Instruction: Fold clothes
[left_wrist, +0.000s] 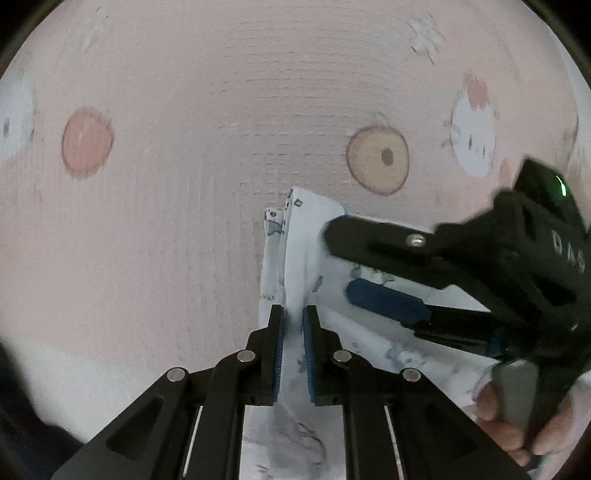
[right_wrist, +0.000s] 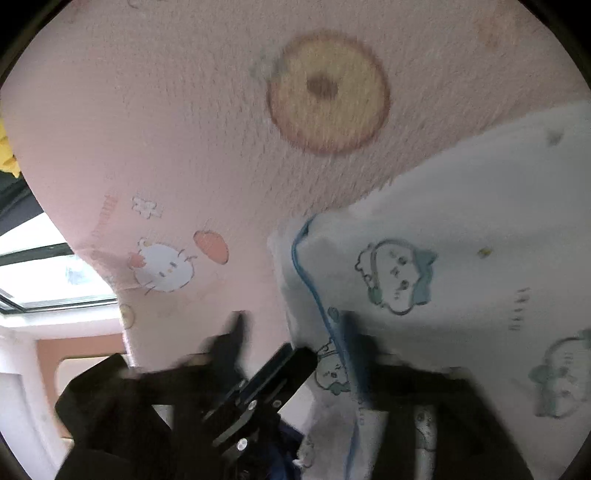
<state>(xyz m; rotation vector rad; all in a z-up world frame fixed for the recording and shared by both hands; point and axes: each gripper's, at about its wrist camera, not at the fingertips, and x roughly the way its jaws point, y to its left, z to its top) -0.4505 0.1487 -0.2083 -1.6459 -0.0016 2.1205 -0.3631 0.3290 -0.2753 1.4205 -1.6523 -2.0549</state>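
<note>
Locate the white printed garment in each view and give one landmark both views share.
Left wrist: garment at lower centre, pinched in the left tool.
Right wrist: garment fills the right and lower right.
Shared landmark: the tan ring print on the pink sheet.

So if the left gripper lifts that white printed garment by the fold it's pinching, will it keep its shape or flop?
Probably flop. The white garment creases sharply where the left gripper pinches it, so it looks thin and limp. Its layered edges already splay apart, so the fold may open. With the right gripper open, the loose side would likely sag onto the pink blanket.
</note>
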